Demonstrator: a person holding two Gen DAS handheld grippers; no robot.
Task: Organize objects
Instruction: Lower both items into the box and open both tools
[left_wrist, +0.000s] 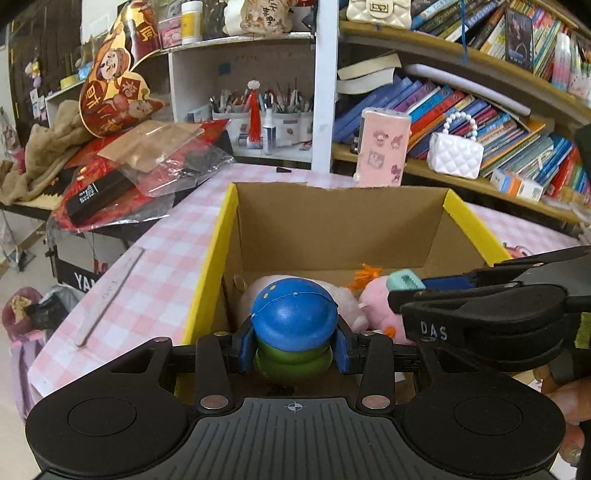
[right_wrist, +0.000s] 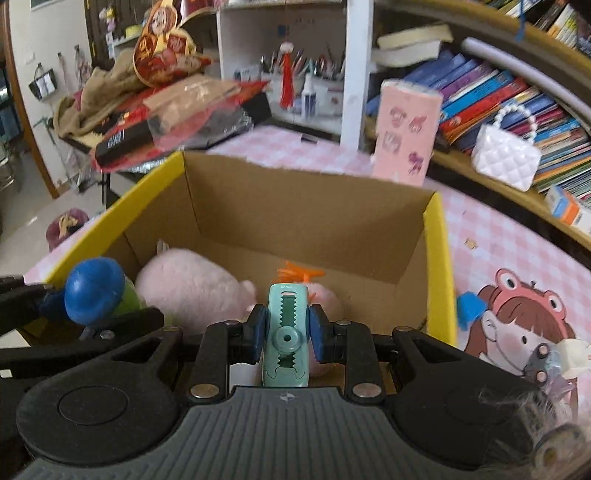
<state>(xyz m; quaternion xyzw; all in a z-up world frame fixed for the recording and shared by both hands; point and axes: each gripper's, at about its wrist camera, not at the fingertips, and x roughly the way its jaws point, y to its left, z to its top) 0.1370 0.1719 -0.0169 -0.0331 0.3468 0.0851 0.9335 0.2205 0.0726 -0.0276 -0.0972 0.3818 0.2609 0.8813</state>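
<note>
Left gripper, fingers clamped on a blue-capped green toy figure, held over the near edge of an open cardboard box with yellow outer walls, standing on a pink checked tablecloth. Right gripper, fingers closed on a mint-green toothed clip, held upright over the same box just beside the left. Inside the box, a pale pink plush lies at the left, touching a second pink plush with orange tuft.
</note>
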